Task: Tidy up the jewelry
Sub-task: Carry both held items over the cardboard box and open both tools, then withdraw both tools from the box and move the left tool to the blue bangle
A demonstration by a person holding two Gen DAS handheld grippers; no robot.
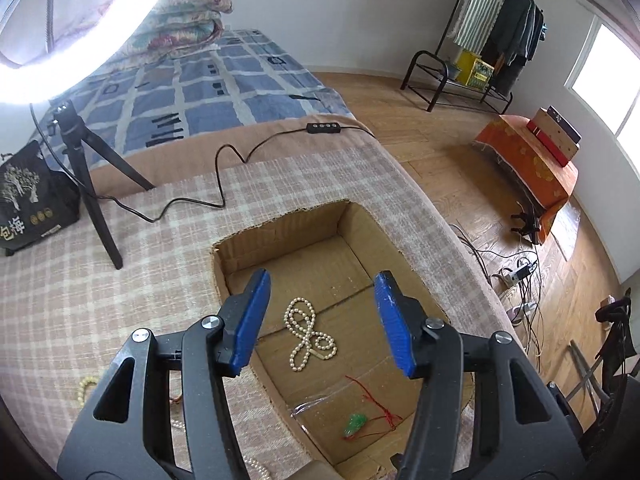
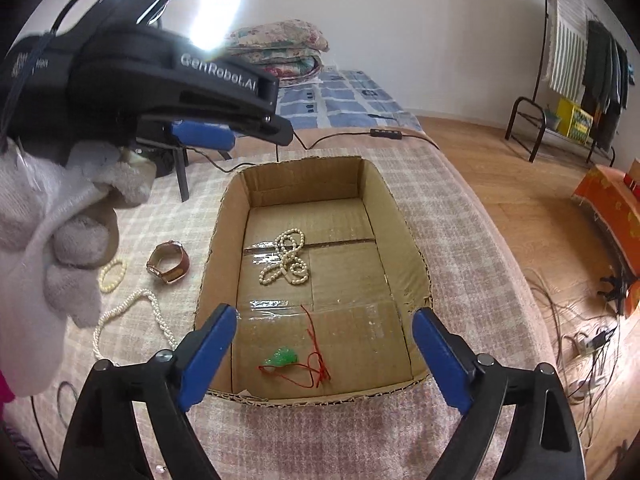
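Black tripod (image 1: 94, 184) and cable (image 1: 224, 184) on checked cloth (image 1: 80, 280); folded quilts (image 1: 188, 20) behind.

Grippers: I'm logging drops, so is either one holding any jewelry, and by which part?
Nothing held: left gripper and right gripper are both open and empty above the box.

The cardboard box (image 2: 412, 240) is showing matt brown corrugated walls with ragged cut edges, and strips of glossy clear tape (image 2: 269, 304) are shining on its floor around a smooth, lustrous pearl necklace (image 2: 286, 258) and a glassy green pendant (image 2: 282, 358) on thin red cord. The checked cloth (image 1: 100, 272) under the box is looking soft, woven and matt. Both the left gripper (image 1: 322, 320) and the right gripper (image 2: 324, 356) are showing matt black plastic arms, ribbed blue pads and shiny metal rivets, while a fuzzy pale glove (image 2: 52, 248) is wrapping the hand beside a glossy brown leather watch (image 2: 168, 266).
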